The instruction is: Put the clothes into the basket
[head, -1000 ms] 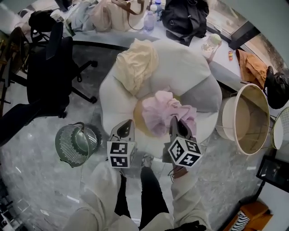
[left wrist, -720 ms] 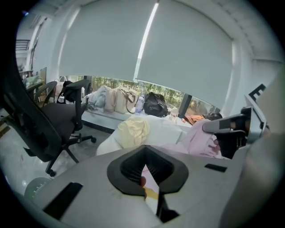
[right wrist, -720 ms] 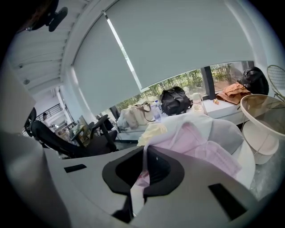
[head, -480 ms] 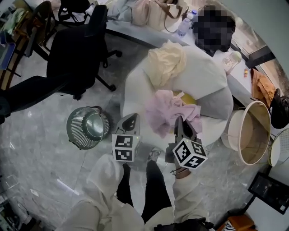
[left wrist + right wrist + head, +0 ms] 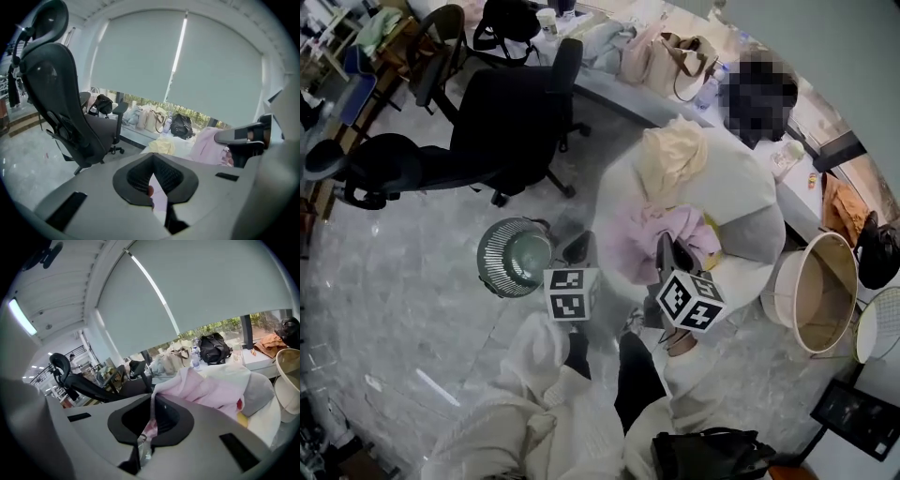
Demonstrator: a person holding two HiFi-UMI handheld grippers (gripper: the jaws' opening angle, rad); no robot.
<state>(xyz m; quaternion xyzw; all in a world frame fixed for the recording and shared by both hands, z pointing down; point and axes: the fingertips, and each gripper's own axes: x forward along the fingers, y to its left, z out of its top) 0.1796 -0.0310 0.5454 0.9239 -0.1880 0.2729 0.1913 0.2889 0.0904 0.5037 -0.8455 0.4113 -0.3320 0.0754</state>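
The pink garment [image 5: 649, 239] looks light, thin and floppy, a soft cloth that crumples and drapes instead of keeping a shape. It likely weighs little but may trail, so bunched folds near two edges seem the best hold. It hangs just over the white cushioned seat [image 5: 741, 192], pinched at both sides: the left tongs [image 5: 578, 247] are closed on a pale fold and the right tongs [image 5: 666, 249] are clamped tight on a gathered edge. A cream garment [image 5: 673, 155] lies rumpled further back on the seat. A green wire basket [image 5: 490, 272] stands on the glossy stone floor [image 5: 412, 309] at left, and a smooth cream tub [image 5: 780, 291] leans at right.
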